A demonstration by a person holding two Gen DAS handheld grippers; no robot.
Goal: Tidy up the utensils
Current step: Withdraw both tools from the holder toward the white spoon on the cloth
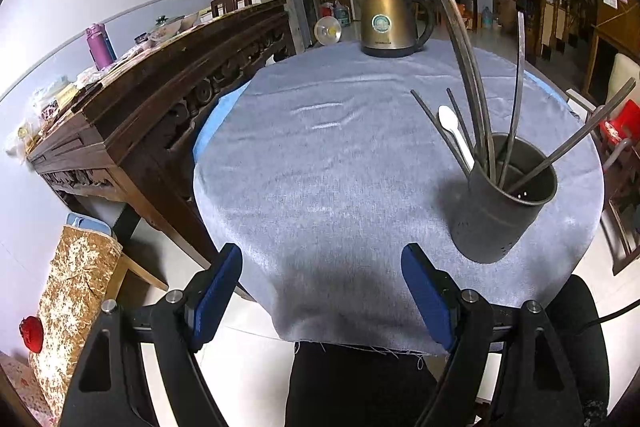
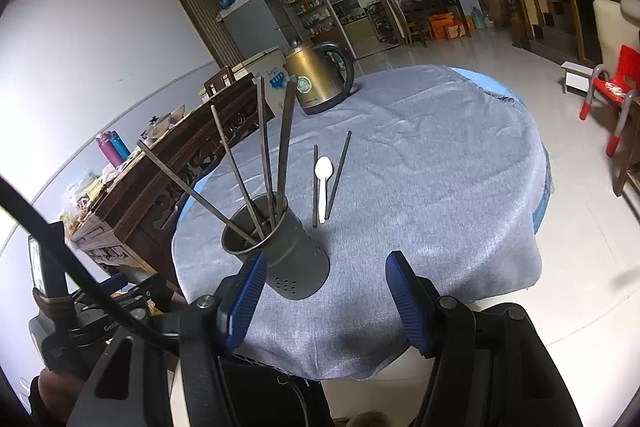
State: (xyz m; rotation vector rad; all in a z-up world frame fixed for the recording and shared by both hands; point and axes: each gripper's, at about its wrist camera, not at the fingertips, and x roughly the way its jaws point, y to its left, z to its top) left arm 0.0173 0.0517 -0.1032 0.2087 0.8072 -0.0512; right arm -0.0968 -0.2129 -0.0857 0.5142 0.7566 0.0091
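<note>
A dark metal utensil holder (image 1: 502, 211) (image 2: 280, 251) stands on the grey-clothed round table (image 1: 320, 167) (image 2: 420, 167). Several dark chopsticks (image 1: 472, 83) (image 2: 264, 143) lean out of it. A white plastic spoon (image 1: 454, 133) (image 2: 322, 183) lies on the cloth just beyond the holder, between two loose dark chopsticks (image 1: 438, 131) (image 2: 338, 175). My left gripper (image 1: 322, 267) is open and empty over the table's near edge, left of the holder. My right gripper (image 2: 324, 275) is open and empty, hovering just right of the holder's near side.
A bronze electric kettle (image 1: 390, 21) (image 2: 316, 79) stands at the far edge of the table. A carved dark wooden sideboard (image 1: 160, 99) (image 2: 168, 179) crowded with items runs along the left. A red child's chair (image 2: 616, 87) stands on the tiled floor at right.
</note>
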